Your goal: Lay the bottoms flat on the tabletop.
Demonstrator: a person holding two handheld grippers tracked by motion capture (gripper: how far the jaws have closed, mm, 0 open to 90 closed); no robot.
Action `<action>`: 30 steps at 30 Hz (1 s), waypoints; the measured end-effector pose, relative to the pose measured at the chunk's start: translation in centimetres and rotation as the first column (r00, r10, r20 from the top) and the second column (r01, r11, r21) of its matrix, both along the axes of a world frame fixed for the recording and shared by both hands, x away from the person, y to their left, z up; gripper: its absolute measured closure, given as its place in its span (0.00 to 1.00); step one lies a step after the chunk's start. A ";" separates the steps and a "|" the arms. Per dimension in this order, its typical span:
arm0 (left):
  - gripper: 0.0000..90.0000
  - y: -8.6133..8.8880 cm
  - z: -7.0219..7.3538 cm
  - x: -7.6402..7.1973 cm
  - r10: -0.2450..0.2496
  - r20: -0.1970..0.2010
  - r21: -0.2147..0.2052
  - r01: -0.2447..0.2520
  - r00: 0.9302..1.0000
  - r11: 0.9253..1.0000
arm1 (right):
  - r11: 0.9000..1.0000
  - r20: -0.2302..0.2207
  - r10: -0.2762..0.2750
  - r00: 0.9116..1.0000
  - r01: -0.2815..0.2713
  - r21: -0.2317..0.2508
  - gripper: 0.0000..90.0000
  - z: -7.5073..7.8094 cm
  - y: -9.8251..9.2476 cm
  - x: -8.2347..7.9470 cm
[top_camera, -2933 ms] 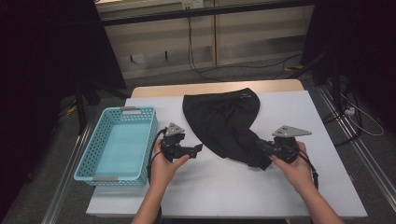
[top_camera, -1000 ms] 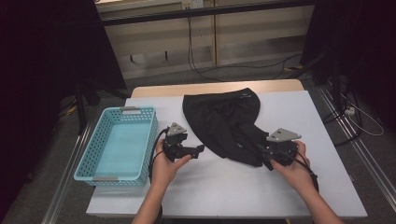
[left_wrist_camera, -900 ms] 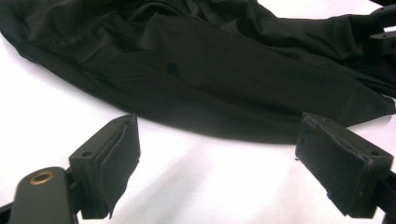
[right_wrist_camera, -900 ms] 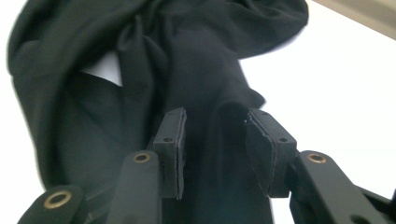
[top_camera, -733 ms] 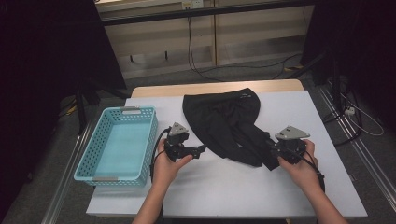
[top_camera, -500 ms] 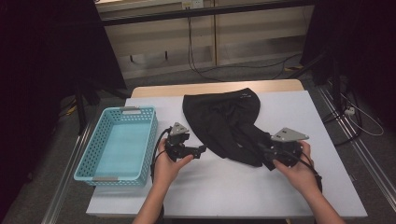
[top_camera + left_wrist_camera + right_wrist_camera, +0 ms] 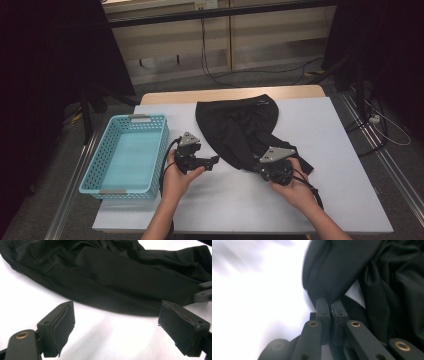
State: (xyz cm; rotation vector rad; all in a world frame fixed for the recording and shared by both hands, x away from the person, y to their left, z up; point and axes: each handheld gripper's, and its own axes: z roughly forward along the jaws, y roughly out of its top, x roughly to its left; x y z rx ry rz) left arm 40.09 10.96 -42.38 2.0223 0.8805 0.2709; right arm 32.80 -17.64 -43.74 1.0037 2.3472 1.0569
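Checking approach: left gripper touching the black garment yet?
Apart. In the left gripper view, the left gripper stands open over bare table, short of the black garment.

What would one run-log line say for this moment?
left gripper: open, beside black garment | right gripper: jaws just closed, pinching garment edge | basket: holds nothing | table

Bare table [image 7: 235,200] between hands; black garment [image 7: 240,125] ahead; basket [image 7: 125,155] left
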 end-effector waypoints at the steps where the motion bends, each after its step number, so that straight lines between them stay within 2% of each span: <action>1: 0.16 0.0 0.0 0.0 0.000 -0.001 0.002 0.000 1.000 1.000 | 1.000 0.003 0.003 1.000 -0.003 0.028 0.97 0.5 -0.1 -0.2; 3: 0.16 0.1 0.0 0.1 0.003 -0.002 0.002 -0.003 1.000 1.000 | 0.996 0.012 0.018 1.000 -0.019 0.090 0.97 1.6 -0.5 -0.4; 5: 0.16 0.1 0.0 0.0 0.001 -0.002 0.001 -0.001 1.000 1.000 | 0.991 0.029 0.019 0.999 -0.023 0.131 0.96 2.5 -1.0 -0.5; 8: 0.16 0.0 0.0 0.0 0.008 -0.005 -0.009 -0.008 1.000 1.000 | 0.983 0.030 -0.033 0.999 0.027 0.180 0.96 3.0 -2.2 0.3; 11: 0.16 0.2 0.0 0.0 0.005 -0.006 -0.009 -0.005 1.000 1.000 | 0.979 0.029 -0.122 0.992 0.115 0.168 0.96 2.4 -3.9 1.6; 13: 0.16 0.3 -0.1 0.0 0.004 -0.005 -0.007 -0.004 1.000 1.000 | 0.974 0.004 -0.157 0.988 0.154 0.165 0.96 1.6 -4.8 2.2; 17: 0.16 0.3 -0.2 0.1 0.006 -0.010 -0.006 -0.006 1.000 1.000 | 0.976 -0.005 -0.200 0.980 0.199 0.083 0.91 0.1 -5.3 3.0; 19: 0.16 0.3 -0.1 0.1 0.007 -0.010 -0.008 -0.007 1.000 1.000 | 0.978 0.005 -0.206 0.978 0.206 0.026 0.83 -0.5 -5.2 3.2; 22: 0.16 0.4 0.0 0.1 0.011 -0.007 -0.012 -0.011 1.000 1.000 | 0.974 0.039 -0.224 0.974 0.225 -0.018 0.73 -0.5 -5.1 3.0; 25: 0.16 0.6 0.0 0.3 0.012 -0.007 -0.013 -0.013 1.000 1.000 | 0.974 0.088 -0.219 0.972 0.223 -0.035 0.63 0.3 -4.7 2.3; 26: 0.16 0.6 0.0 0.3 0.018 -0.008 -0.015 -0.018 1.000 1.000 | 0.977 0.102 -0.209 0.973 0.213 -0.030 0.63 0.6 -4.5 1.9; 28: 0.16 0.7 0.0 0.3 0.020 -0.009 -0.016 -0.020 1.000 1.000 | 0.985 0.116 -0.169 0.979 0.172 -0.020 0.64 1.1 -3.9 1.2; 30: 0.16 0.7 0.1 0.3 0.019 -0.007 -0.018 -0.020 1.000 1.000 | 0.993 0.099 -0.112 0.989 0.114 -0.008 0.70 1.3 -3.0 0.5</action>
